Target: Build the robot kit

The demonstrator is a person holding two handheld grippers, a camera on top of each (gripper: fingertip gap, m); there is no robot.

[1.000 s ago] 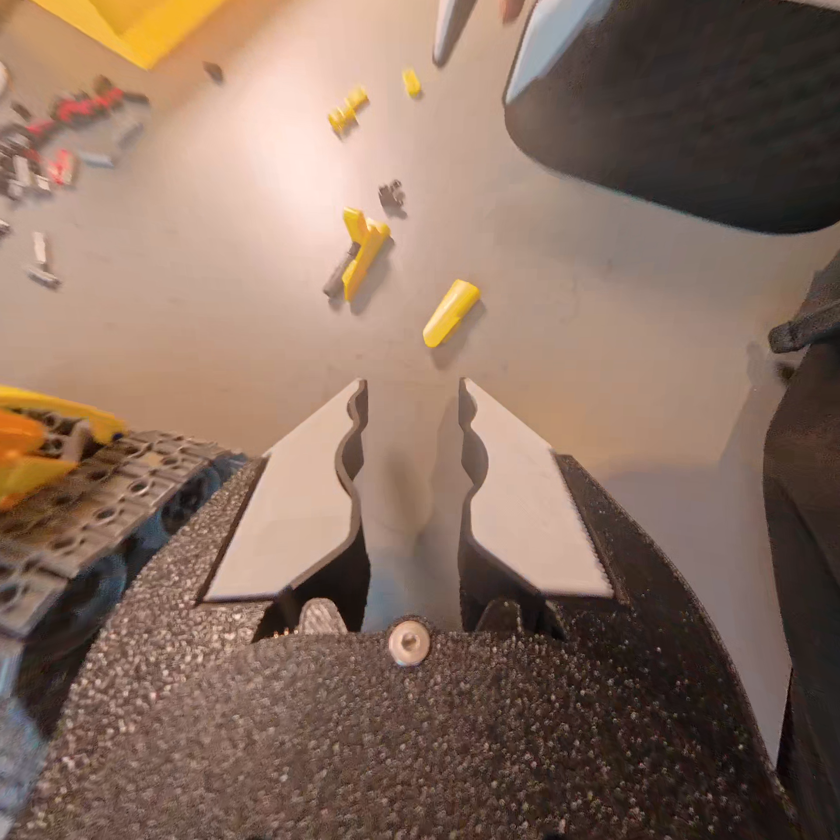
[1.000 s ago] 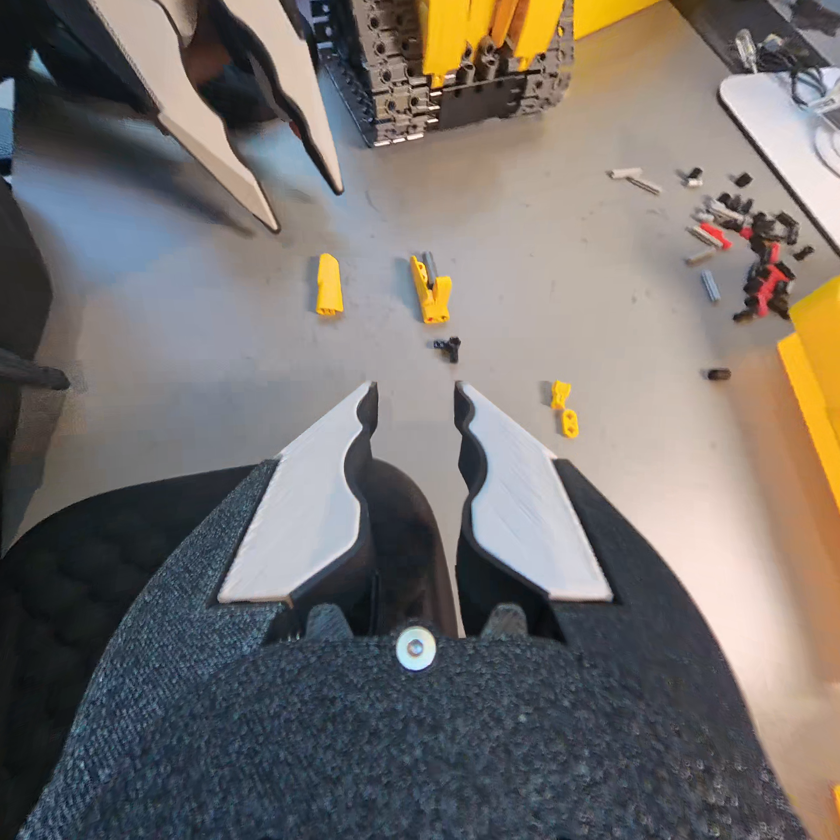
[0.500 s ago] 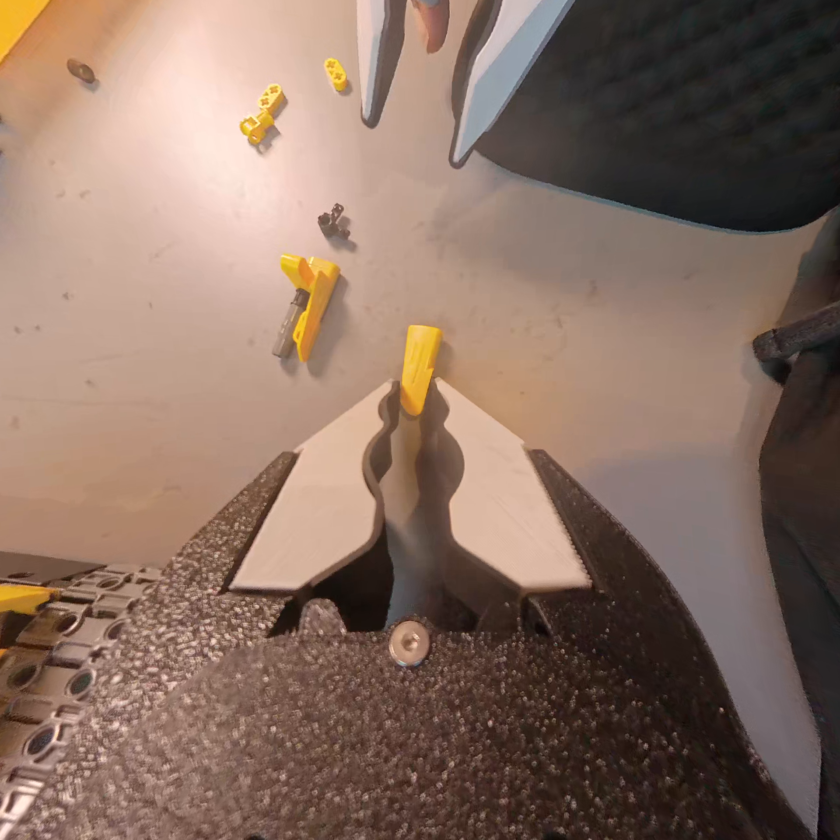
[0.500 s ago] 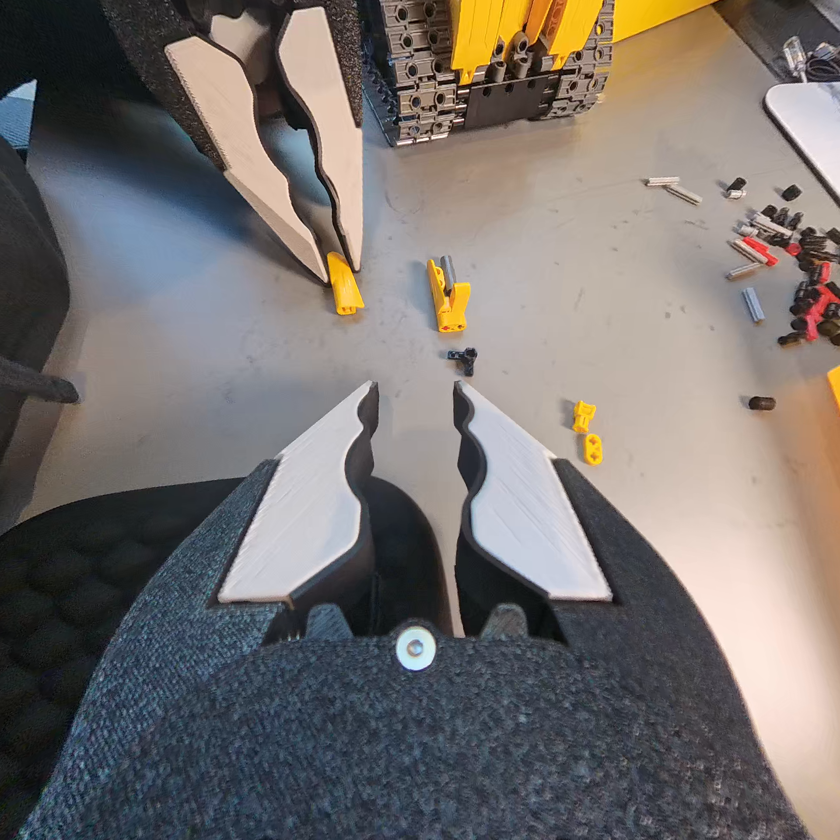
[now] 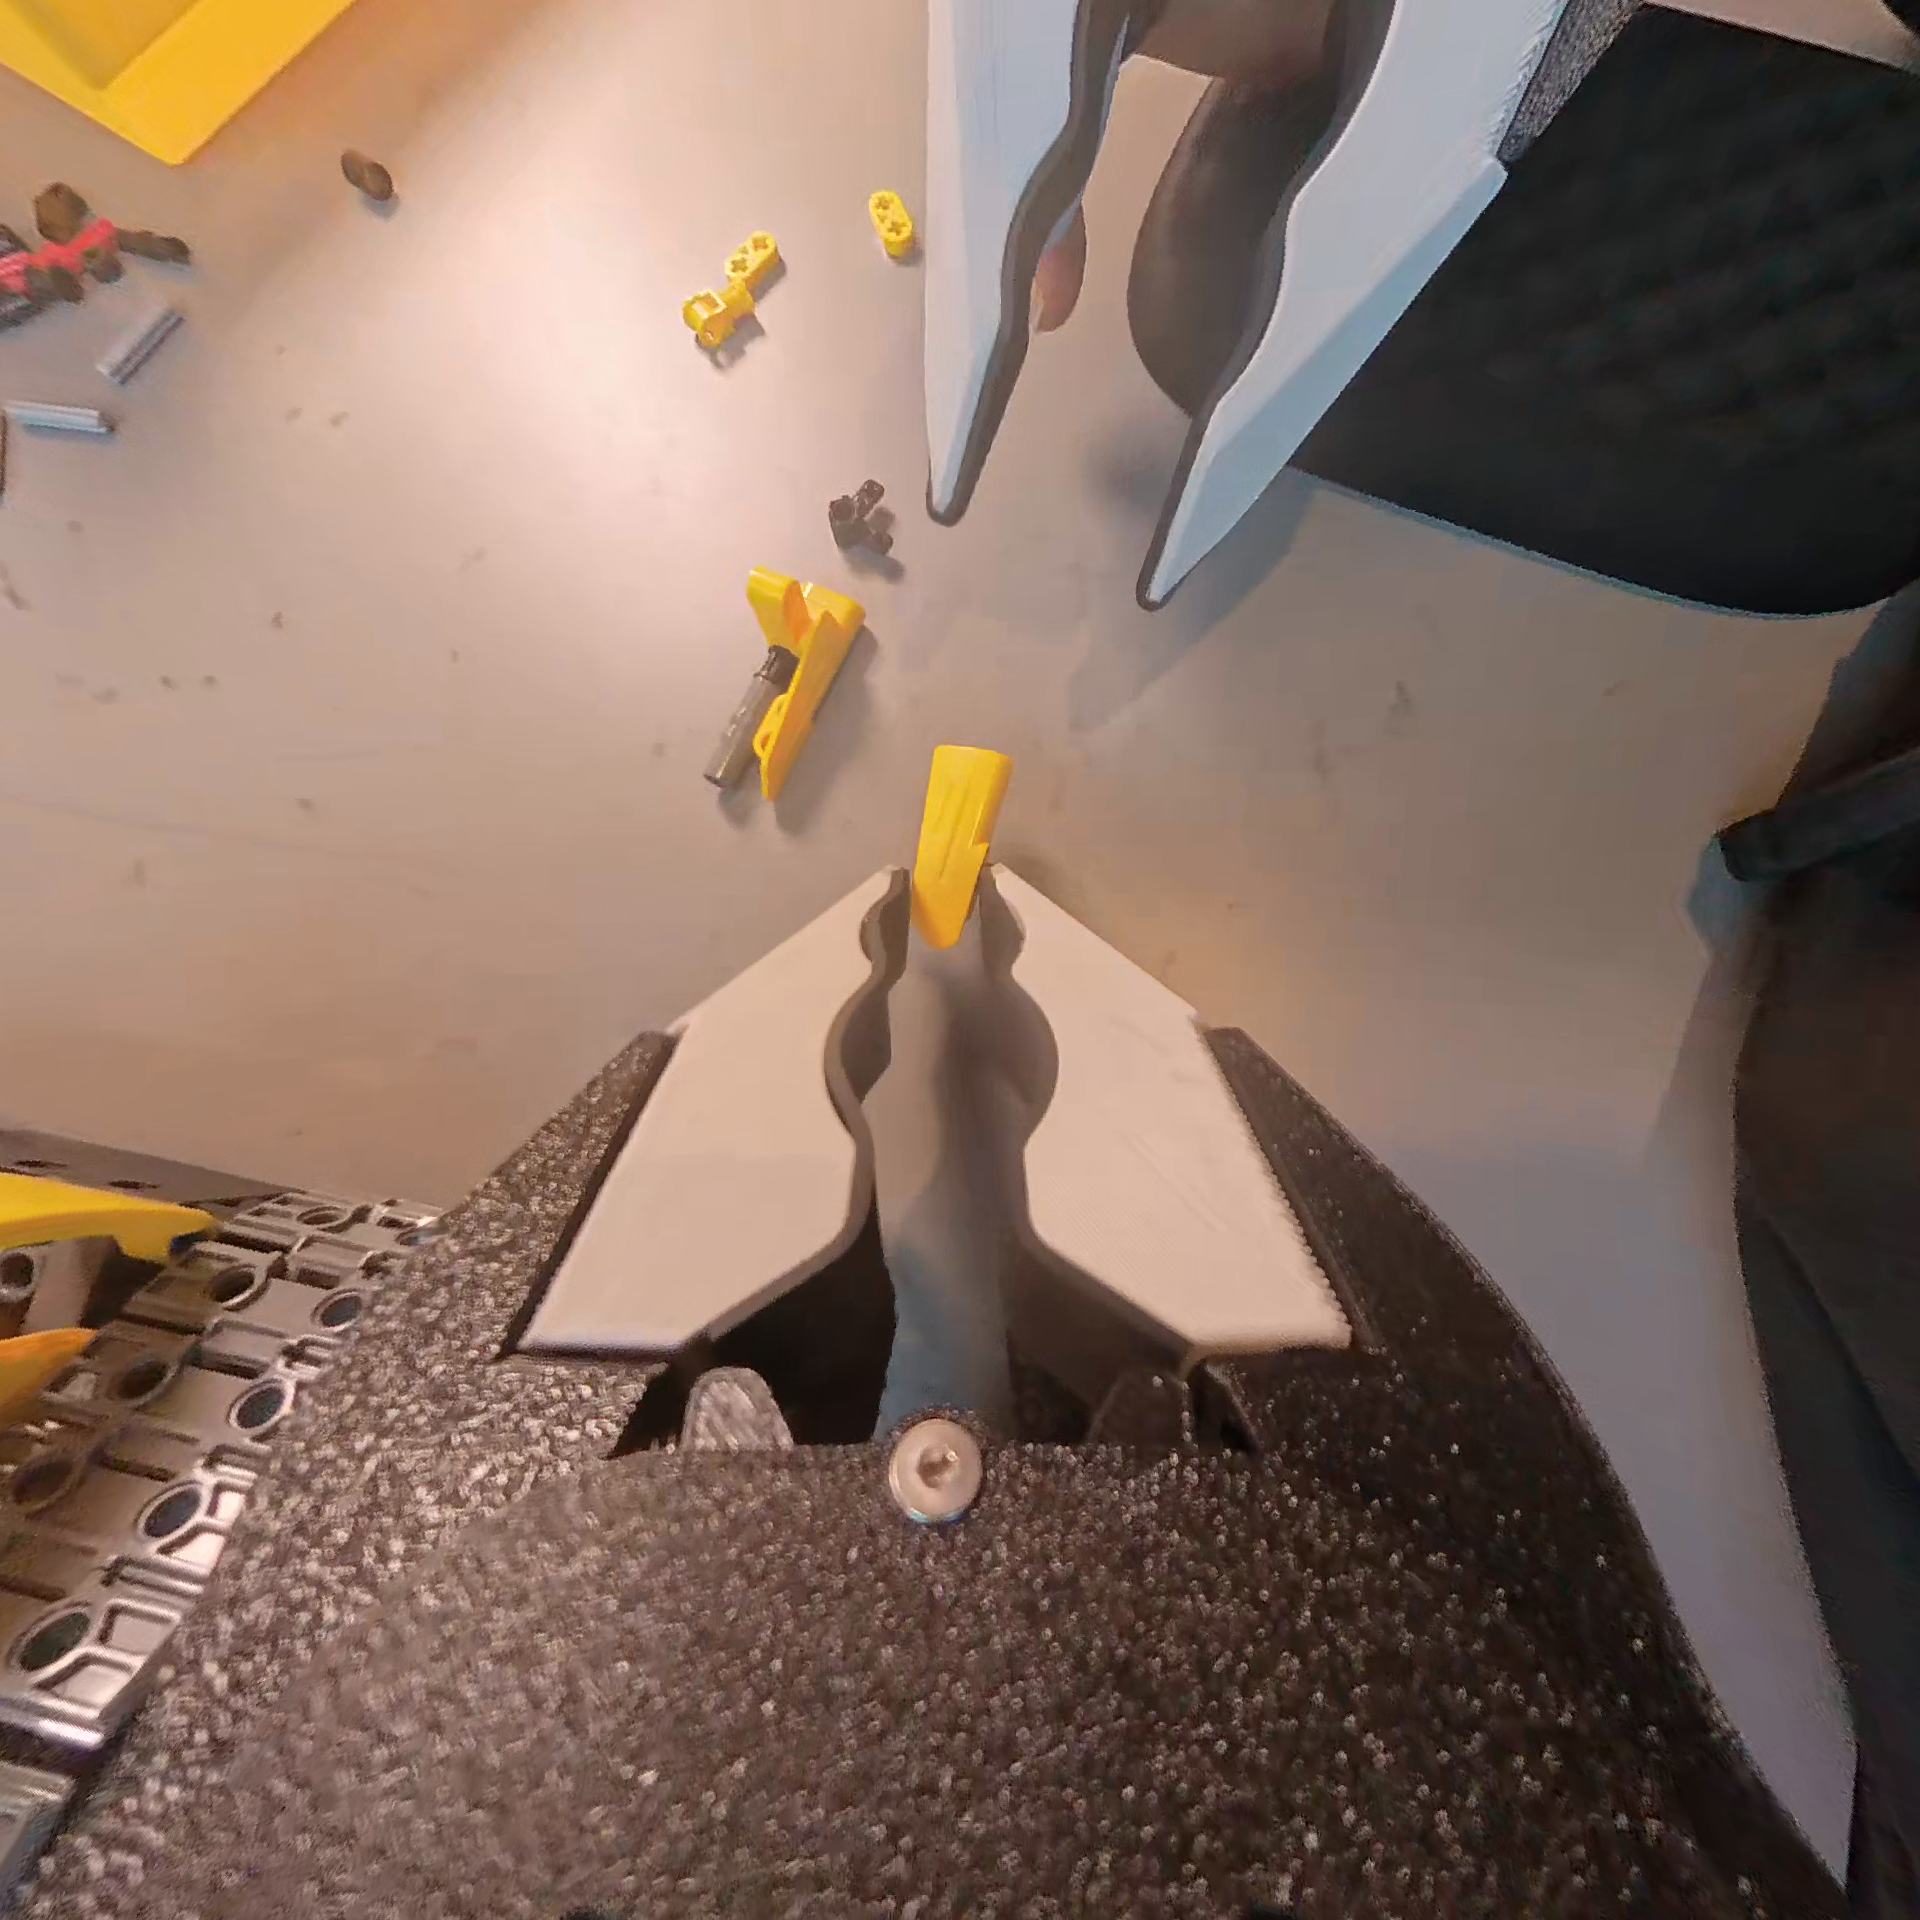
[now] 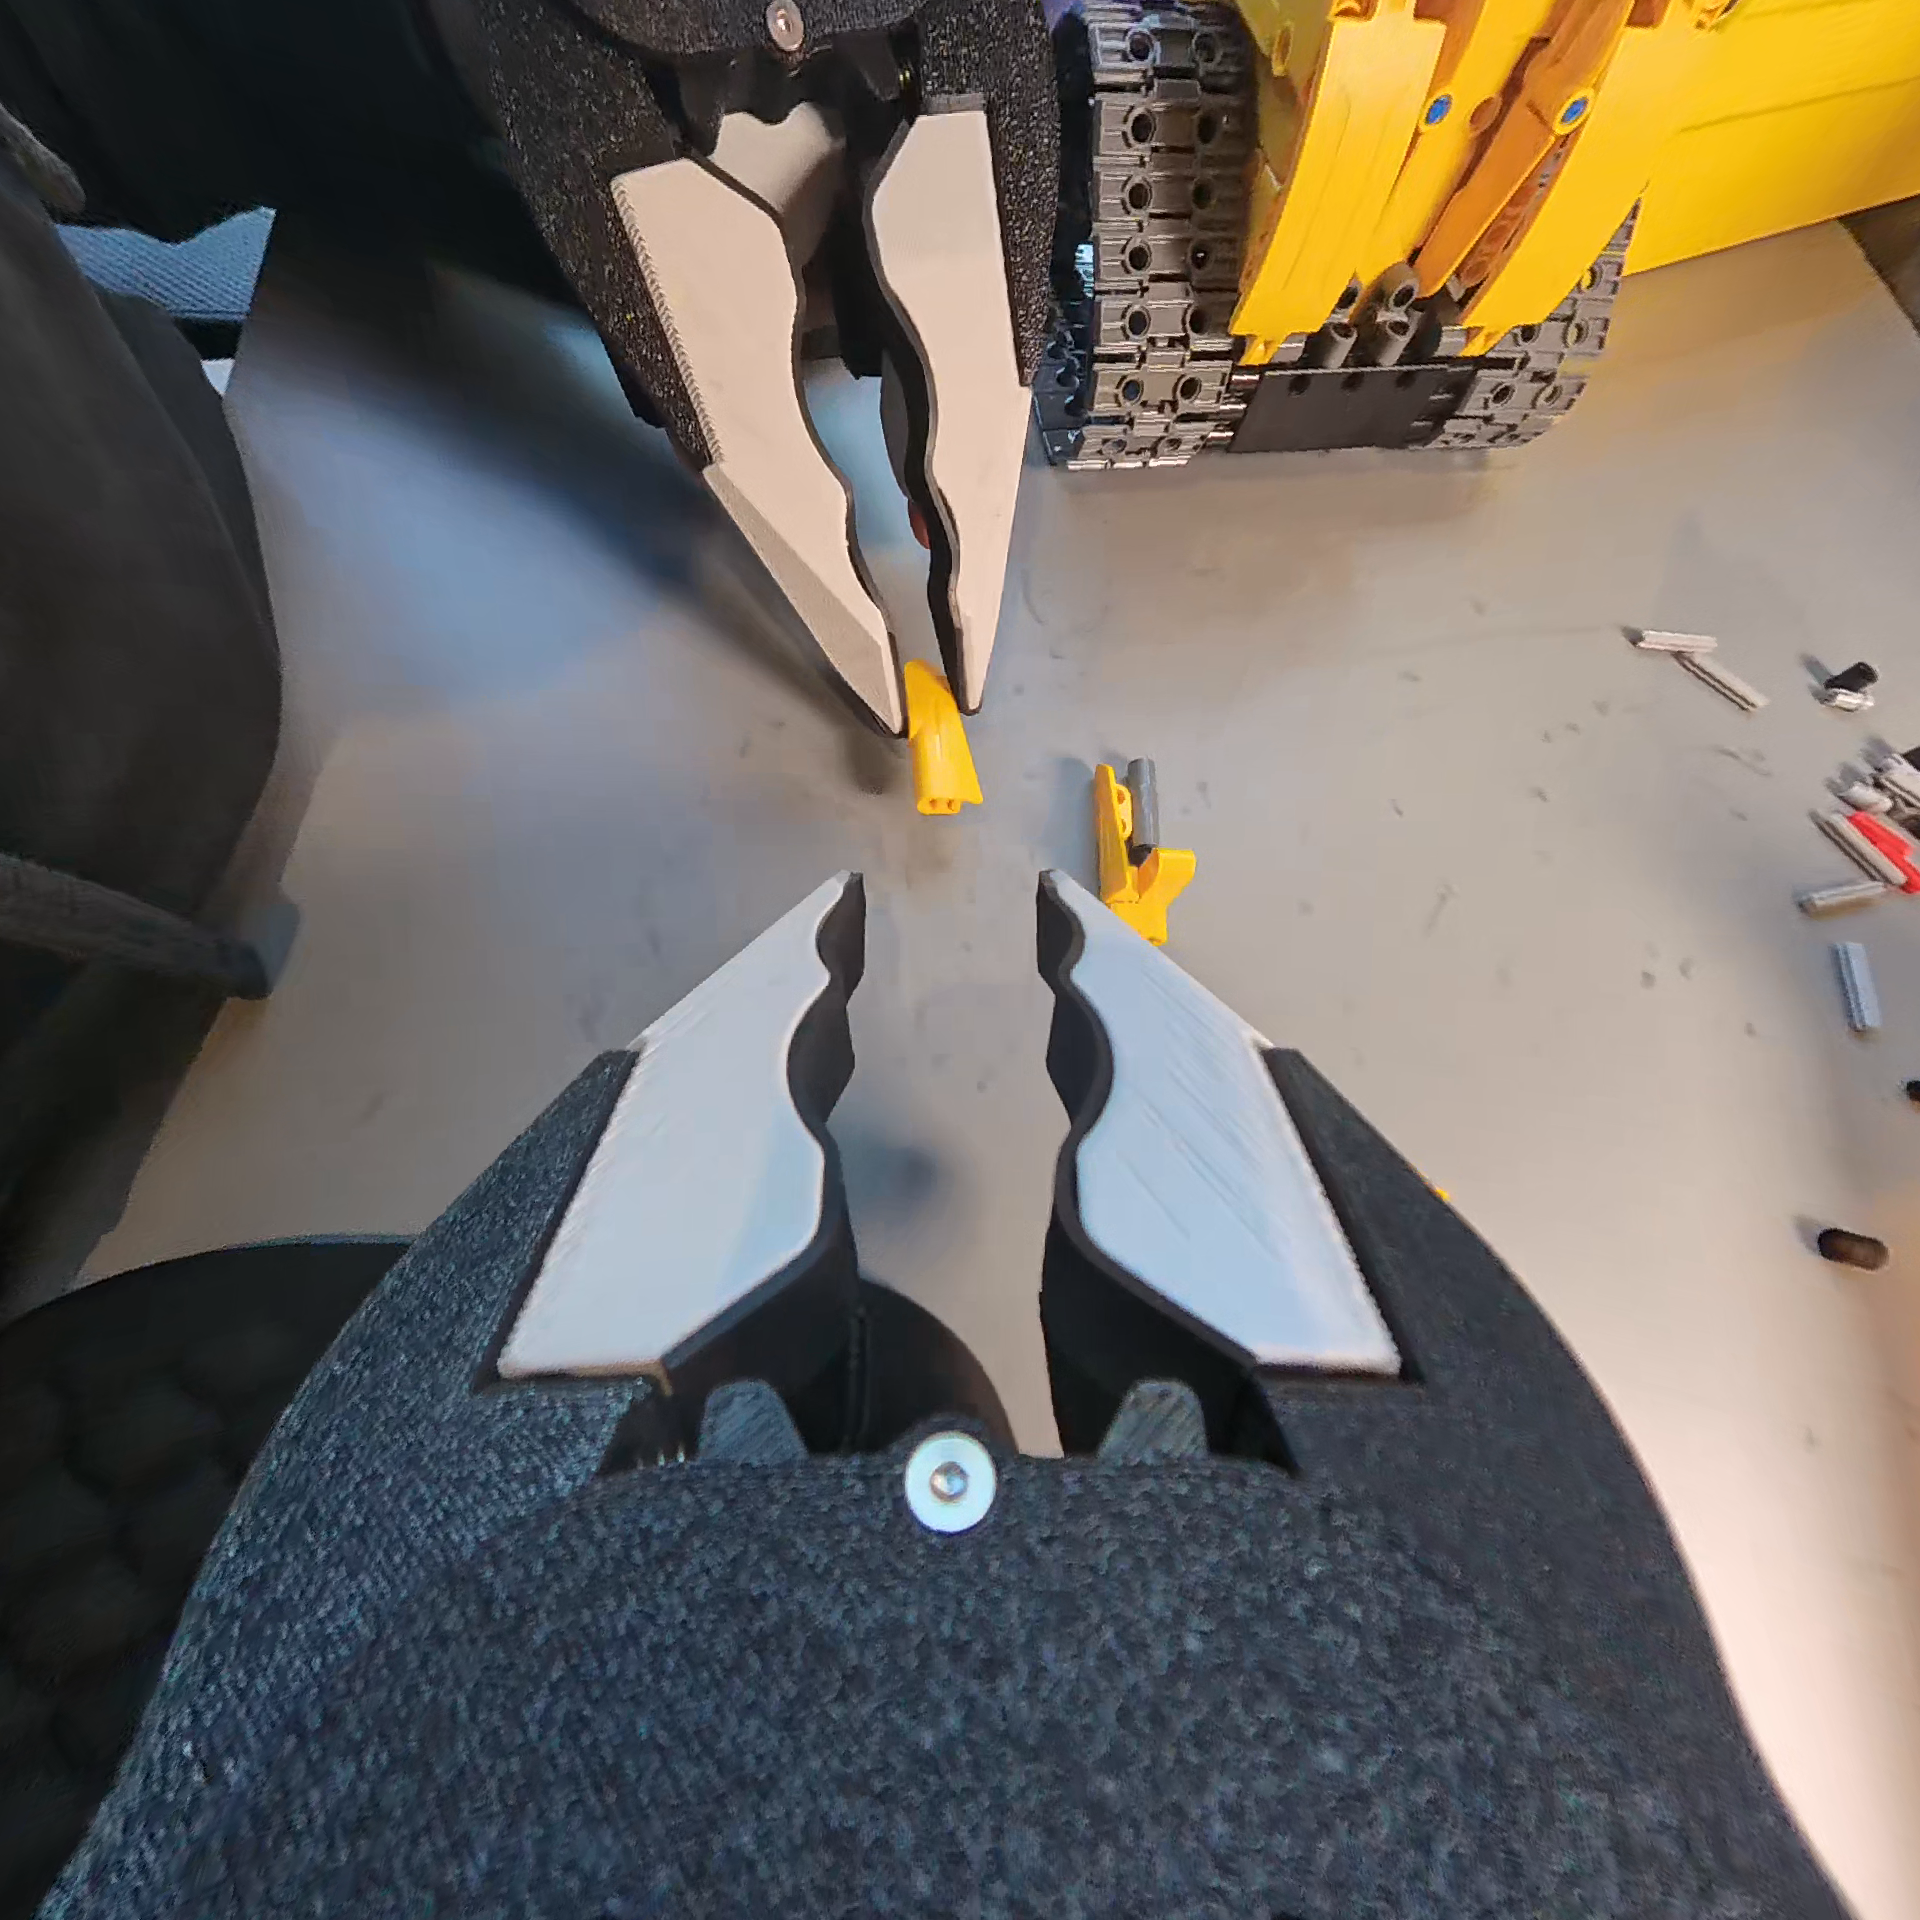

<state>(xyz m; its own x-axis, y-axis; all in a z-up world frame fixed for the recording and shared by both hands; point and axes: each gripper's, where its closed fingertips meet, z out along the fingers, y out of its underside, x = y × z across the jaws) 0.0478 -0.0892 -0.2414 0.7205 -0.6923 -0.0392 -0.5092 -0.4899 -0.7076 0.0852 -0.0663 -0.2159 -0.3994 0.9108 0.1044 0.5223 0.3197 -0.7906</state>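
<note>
- Left wrist view: left gripper point(image 5: 948, 883) pinching narrow end of small yellow wedge piece point(image 5: 956, 842) on grey table point(image 5: 416, 727); wide end poking forward. Looks light, stiff, slick plastic (grip best mid-length).
- Right wrist view: right gripper point(image 6: 951, 894) spread, empty, just beside yellow bracket with grey pin point(image 6: 1132, 831); tracked toy vehicle point(image 6: 1330, 229) beyond.

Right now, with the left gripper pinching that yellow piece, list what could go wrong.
1. The left gripper holds the tapered yellow piece only by its narrow end, so it may slip or pivot out.
2. The open right gripper is close; its fingertips could knock the yellow-and-grey assembly beside them.
</note>
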